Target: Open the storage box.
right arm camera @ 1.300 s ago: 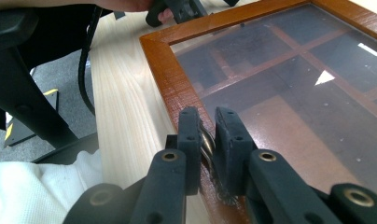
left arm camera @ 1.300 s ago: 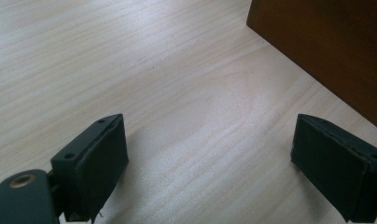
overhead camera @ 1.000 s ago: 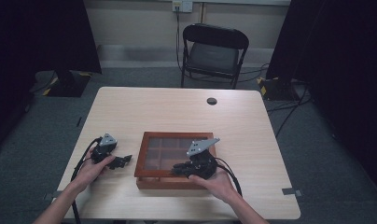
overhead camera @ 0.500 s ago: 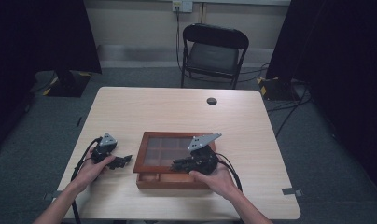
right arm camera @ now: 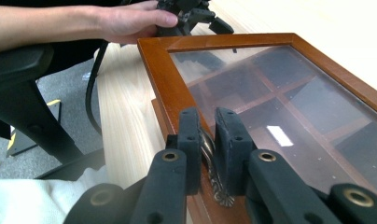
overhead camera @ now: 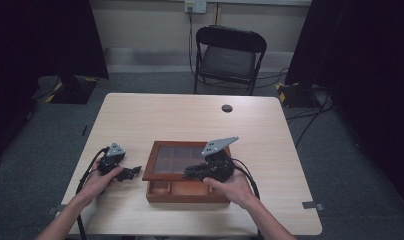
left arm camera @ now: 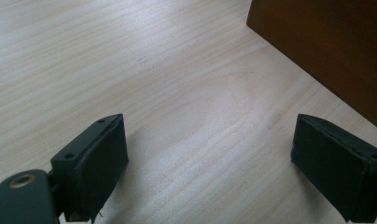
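Glass-topped wooden box (overhead camera: 187, 175), lid tilted up; right gripper (right arm camera: 208, 135) pinching its metal latch (right arm camera: 210, 156); left gripper (left arm camera: 210, 163) agape.

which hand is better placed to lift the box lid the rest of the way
Right. The right gripper is already shut on the metal clasp at the lid front edge. The left gripper rests open on the table beside the box, gripping nothing.
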### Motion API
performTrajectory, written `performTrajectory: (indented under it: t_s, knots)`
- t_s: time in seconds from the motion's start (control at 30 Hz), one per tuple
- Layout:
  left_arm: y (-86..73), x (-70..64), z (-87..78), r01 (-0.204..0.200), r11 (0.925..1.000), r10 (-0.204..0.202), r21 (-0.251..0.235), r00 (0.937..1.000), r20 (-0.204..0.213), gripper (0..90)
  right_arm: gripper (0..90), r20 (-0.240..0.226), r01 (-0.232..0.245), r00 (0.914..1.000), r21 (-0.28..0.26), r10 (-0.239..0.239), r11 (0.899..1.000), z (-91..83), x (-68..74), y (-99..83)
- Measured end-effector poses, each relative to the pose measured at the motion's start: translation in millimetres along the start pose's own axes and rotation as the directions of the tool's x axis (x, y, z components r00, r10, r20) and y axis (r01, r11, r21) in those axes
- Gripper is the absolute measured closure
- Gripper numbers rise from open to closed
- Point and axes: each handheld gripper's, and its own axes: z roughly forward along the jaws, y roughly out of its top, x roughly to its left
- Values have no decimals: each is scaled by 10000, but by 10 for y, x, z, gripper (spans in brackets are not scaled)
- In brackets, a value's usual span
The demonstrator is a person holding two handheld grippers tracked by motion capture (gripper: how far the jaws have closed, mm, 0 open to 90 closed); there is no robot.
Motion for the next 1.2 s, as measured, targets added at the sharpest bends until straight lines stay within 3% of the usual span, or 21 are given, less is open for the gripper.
performTrajectory:
  t_s: [1.1, 1.2]
  knots:
    - [0, 0, -1, -7, 10000, 7, 5, 10000, -1, 100, 818, 145, 21, 9999, -357, -16, 9994, -129, -79, 254]
    - [-2, -9, 4, 142, 9999, -142, -57, 9999, 48, 100, 818, 190, 35, 9998, -393, -27, 9992, -138, -85, 271]
